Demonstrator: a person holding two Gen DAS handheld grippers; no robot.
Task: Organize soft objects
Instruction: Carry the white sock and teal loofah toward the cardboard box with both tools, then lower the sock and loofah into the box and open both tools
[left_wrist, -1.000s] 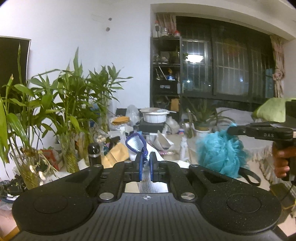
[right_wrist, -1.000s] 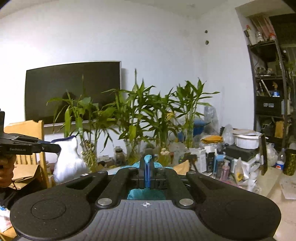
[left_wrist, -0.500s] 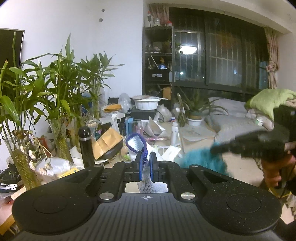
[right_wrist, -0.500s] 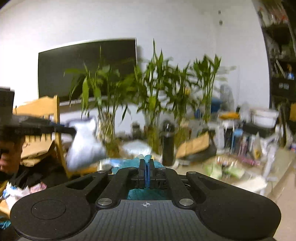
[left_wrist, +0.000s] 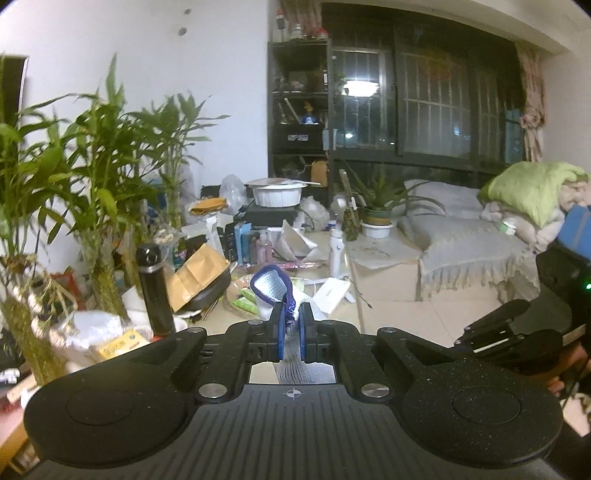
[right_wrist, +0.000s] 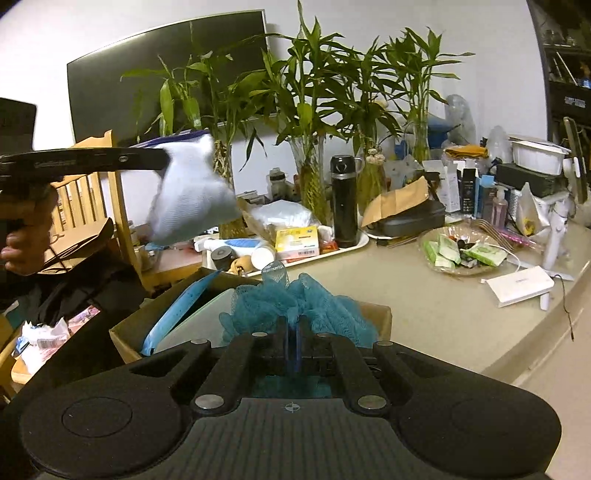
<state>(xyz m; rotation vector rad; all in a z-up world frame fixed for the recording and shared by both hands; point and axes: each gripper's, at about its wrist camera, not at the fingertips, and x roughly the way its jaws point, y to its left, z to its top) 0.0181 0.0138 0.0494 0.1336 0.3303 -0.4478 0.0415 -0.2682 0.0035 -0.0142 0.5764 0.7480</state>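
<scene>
My left gripper (left_wrist: 291, 317) is shut on a white cloth with blue trim (left_wrist: 269, 286). In the right wrist view the cloth (right_wrist: 192, 195) hangs from that gripper (right_wrist: 164, 159) in the air at the left. My right gripper (right_wrist: 291, 332) is shut on a teal mesh bath sponge (right_wrist: 295, 302). The sponge hangs just above an open cardboard box (right_wrist: 155, 317) that holds a blue flat item (right_wrist: 177, 314). The right gripper's body (left_wrist: 495, 328) shows at the right edge of the left wrist view.
A beige table (right_wrist: 424, 306) carries bamboo plants in vases (right_wrist: 314, 110), a black flask (right_wrist: 343, 201), a white tray (right_wrist: 351, 245) of packets, a glass dish of green sachets (right_wrist: 458, 254) and a white box (right_wrist: 521, 284). A wooden chair (right_wrist: 92, 192) stands left. A bed (left_wrist: 461, 236) lies right.
My right gripper has come down with the teal sponge, from in front of the plants to just above the cardboard box. My left gripper has swung right and still holds the white cloth.
</scene>
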